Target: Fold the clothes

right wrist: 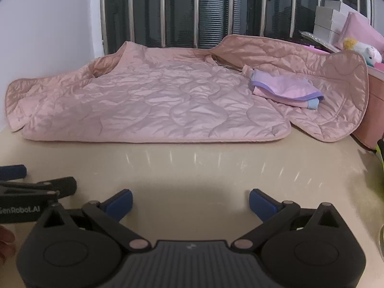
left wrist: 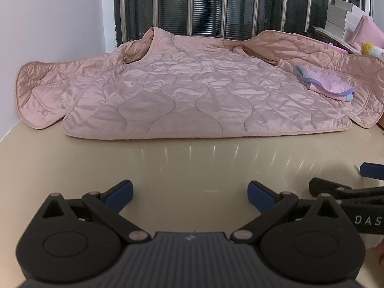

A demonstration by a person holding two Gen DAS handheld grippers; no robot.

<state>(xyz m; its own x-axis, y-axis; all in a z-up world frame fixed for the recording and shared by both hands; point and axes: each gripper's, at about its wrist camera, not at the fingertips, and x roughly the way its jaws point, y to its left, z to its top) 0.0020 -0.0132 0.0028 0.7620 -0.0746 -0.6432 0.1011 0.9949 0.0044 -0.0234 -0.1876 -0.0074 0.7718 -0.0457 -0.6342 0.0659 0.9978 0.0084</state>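
A pink quilted jacket (left wrist: pixel 182 91) (right wrist: pixel 148 100) lies spread flat on the beige table (left wrist: pixel 192 163) (right wrist: pixel 204 168), back side up, with both sleeves stretched out to the sides. A small folded pink and lilac garment (left wrist: pixel 324 82) (right wrist: pixel 285 90) rests on its right side. My left gripper (left wrist: pixel 190 195) hovers open over bare table in front of the jacket's hem. My right gripper (right wrist: pixel 190 202) is also open, beside the left one and equally short of the hem. Neither holds anything. Each gripper shows at the edge of the other's view.
A white wall stands at the left and a dark barred window (left wrist: pixel 216 4) behind the table. White boxes (left wrist: pixel 343 16), a pink item and a plush toy (right wrist: pixel 364 50) are stacked at the back right. A pink container (right wrist: pixel 369 110) sits by the right sleeve.
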